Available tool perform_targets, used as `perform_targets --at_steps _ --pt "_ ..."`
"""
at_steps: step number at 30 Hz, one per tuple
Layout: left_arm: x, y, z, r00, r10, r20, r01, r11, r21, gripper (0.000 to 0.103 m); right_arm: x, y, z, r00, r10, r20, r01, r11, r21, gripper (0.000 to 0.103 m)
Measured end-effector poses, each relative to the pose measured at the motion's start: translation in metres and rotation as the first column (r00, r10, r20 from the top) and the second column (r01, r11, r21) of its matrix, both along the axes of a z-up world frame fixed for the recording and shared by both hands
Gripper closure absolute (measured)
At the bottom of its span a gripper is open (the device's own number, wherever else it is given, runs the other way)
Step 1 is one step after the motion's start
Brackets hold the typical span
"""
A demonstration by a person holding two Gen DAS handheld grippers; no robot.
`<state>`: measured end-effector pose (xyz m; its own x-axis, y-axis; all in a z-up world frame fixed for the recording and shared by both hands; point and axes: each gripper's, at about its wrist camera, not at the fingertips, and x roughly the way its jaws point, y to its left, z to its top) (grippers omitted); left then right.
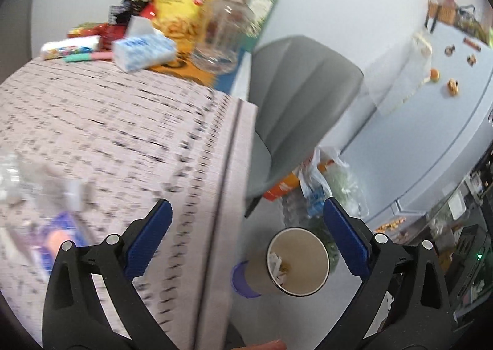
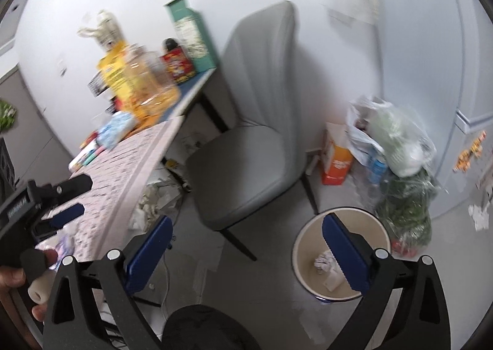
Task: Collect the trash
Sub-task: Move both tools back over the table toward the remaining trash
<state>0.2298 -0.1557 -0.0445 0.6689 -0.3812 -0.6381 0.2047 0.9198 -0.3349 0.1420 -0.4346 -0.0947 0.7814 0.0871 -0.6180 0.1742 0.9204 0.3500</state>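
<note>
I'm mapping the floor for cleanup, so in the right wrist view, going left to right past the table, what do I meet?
Grey chair → orange box → waste bin with crumpled paper inside → clear bags of greens.

The waste bin (image 2: 340, 253) stood upright on the floor beside the chair — a round, cream-walled tub, open-topped. Crumpled white paper scraps (image 2: 327, 267) lay at its bottom — few, leaving the bin mostly bare inside.
</note>
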Motion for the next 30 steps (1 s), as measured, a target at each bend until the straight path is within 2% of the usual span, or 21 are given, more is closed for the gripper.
perform_targets --at_steps 12,18,30 --pt "-0.035 0.102 0.021 0.991 0.126 0.050 -0.125 0.992 -0.027 0.006 -0.001 0.113 0.044 0.987 0.157 0.040 -0.153 0.984 -0.087 0.008" --pt "-0.052 0.150 0.020 0.978 0.203 0.040 -0.200 0.977 -0.070 0.006 -0.002 0.150 0.056 0.977 0.206 0.054 -0.200 0.974 -0.105 0.008" --pt "-0.084 0.216 0.009 0.955 0.292 0.042 -0.288 0.954 -0.085 0.006 -0.009 0.208 0.069 0.952 0.300 0.057 -0.290 0.947 -0.139 0.008"
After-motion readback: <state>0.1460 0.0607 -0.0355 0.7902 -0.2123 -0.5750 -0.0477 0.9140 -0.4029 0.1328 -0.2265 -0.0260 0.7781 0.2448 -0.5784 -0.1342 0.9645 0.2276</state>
